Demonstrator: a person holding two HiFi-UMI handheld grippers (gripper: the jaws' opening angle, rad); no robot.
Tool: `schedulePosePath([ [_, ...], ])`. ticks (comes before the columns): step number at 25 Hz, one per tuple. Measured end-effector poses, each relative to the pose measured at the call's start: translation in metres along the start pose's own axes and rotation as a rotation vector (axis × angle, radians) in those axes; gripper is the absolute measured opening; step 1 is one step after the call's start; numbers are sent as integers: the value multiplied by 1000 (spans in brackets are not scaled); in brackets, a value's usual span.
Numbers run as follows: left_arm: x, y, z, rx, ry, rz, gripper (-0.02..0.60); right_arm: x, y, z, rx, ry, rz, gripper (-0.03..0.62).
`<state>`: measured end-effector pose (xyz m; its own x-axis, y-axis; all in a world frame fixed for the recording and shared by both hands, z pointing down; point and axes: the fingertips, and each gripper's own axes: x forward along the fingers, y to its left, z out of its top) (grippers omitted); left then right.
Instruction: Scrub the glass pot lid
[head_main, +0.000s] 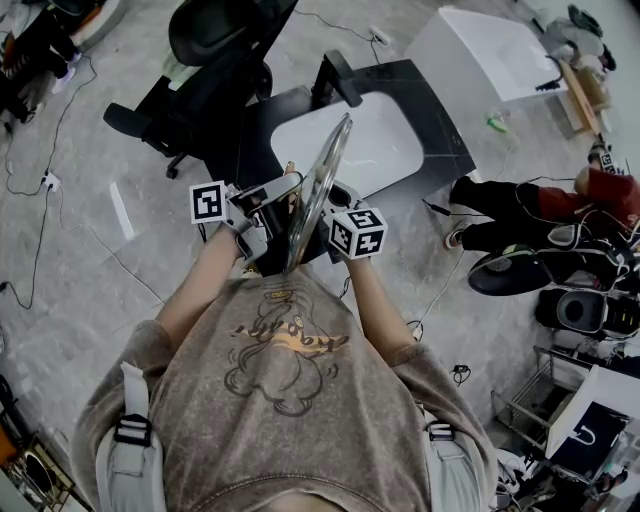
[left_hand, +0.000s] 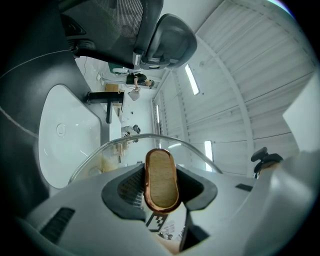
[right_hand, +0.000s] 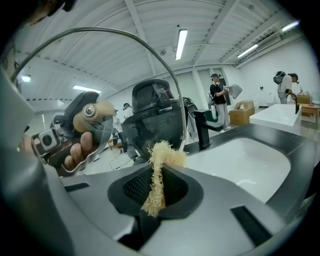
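Observation:
I hold the glass pot lid (head_main: 322, 185) upright and edge-on above the white sink basin (head_main: 380, 140). My left gripper (head_main: 262, 215) is shut on the lid's wooden, copper-rimmed knob (left_hand: 161, 180), and the lid's rim (left_hand: 150, 136) arcs just beyond the jaws. My right gripper (head_main: 335, 228) sits on the lid's other side, shut on a tan fibrous scrubber (right_hand: 156, 175). In the right gripper view the glass lid (right_hand: 107, 75) stands to the left of the scrubber's frayed tip, with the knob (right_hand: 92, 115) showing through it. Whether the scrubber touches the glass I cannot tell.
A black faucet (head_main: 338, 78) stands at the back of the dark counter (head_main: 445, 135). Behind the sink is a black office chair (head_main: 215, 50), and a white box (head_main: 490, 50) stands at the far right. A person (head_main: 540, 210) sits on the floor at right. Cables cross the floor.

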<state>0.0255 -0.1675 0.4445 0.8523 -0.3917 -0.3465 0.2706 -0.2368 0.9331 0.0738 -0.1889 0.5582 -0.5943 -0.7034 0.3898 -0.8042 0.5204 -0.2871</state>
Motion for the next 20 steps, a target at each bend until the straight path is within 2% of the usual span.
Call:
schedulePosePath([
  [20,-7,8,12,-2,-50,27,181,-30,78,-29,-5,136,252,40],
])
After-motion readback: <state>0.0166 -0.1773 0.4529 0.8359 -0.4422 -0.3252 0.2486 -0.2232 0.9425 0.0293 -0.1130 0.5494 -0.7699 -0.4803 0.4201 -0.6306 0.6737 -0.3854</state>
